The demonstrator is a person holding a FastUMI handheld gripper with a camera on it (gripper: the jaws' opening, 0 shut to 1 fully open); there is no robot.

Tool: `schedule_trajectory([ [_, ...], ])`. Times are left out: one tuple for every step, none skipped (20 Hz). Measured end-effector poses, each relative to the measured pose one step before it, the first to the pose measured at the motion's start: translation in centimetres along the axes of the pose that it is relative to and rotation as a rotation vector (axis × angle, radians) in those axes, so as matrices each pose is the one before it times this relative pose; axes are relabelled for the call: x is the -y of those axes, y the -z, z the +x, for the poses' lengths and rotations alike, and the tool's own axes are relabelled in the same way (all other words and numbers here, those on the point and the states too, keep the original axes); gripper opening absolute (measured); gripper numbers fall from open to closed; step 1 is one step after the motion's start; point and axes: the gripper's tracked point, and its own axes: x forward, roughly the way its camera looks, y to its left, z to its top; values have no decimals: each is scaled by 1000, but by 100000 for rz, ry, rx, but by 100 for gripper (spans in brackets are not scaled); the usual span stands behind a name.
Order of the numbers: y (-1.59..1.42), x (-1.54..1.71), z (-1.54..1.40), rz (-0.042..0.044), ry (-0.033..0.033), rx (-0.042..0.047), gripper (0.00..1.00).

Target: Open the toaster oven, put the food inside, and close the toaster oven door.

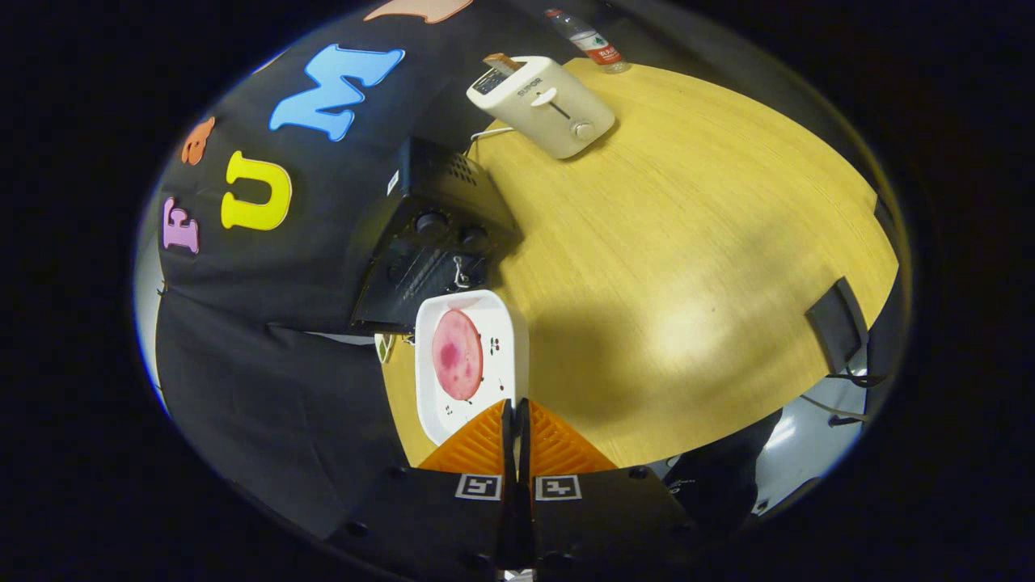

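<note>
Your hand-held gripper (516,412) pinches the plate (471,368) rim, fingers nearly together. Its pink food slice (458,354) sits just before the toaster oven (428,242) on the tabletop (687,267).

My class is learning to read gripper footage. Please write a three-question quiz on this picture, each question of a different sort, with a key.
1. True or false: the gripper holds the white plate by its near rim, jaws pinched shut on it.
2. What lies on the plate?
A. a round pink slice of meat
B. a boiled egg
C. a spoon
3. Fill in: the slice of bread sticks out of the pale ____ on the wooden table, beyond the black toaster oven.

Key: 1 true; 2 A; 3 toaster.
</note>
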Motion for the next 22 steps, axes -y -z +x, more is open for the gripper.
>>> schedule_trajectory([
  [634, -1006, 275, 235, -635, -388, 1],
  [640, -1046, 360, 159, -255, -820, 1],
  [427, -938, 525, -500, -167, -848, 1],
  [377, -788, 474, -610, 713, -1144, 1],
  [-146, -905, 406, -780, -389, -152, 1],
  [80, -884, 818, -738, -353, -217, 1],
  [-212, -694, 762, -232, -569, -373, 1],
  [-101, -614, 843, 163, -548, -1184, 1],
  [-267, -572, 827, 0, -92, -839, 1],
  [-373, -614, 735, 226, 8, -303, 1],
  [-539, -434, 831, 349, -347, -100, 1],
  [-518, -345, 793, 702, -465, 93, 1],
  [-563, -315, 869, 1520, -352, 325, 1],
  [-510, -140, 834, 2097, 332, 246, 1],
  [-651, 45, 976, 1021, 856, 547, 1],
  [-430, -37, 827, 198, 1069, 904, 1],
  [-458, 190, 931, -310, 1385, 916, 1],
  [-318, 221, 951, 853, 1076, 521, 1],
  [-436, 24, 907, 1131, -212, 575, 1],
  [-252, -371, 656, 1671, -1284, 585, 1],
  [-282, -444, 819, 2018, -2096, 547, 1],
  [-365, -482, 689, 2377, -1866, 1224, 1],
])
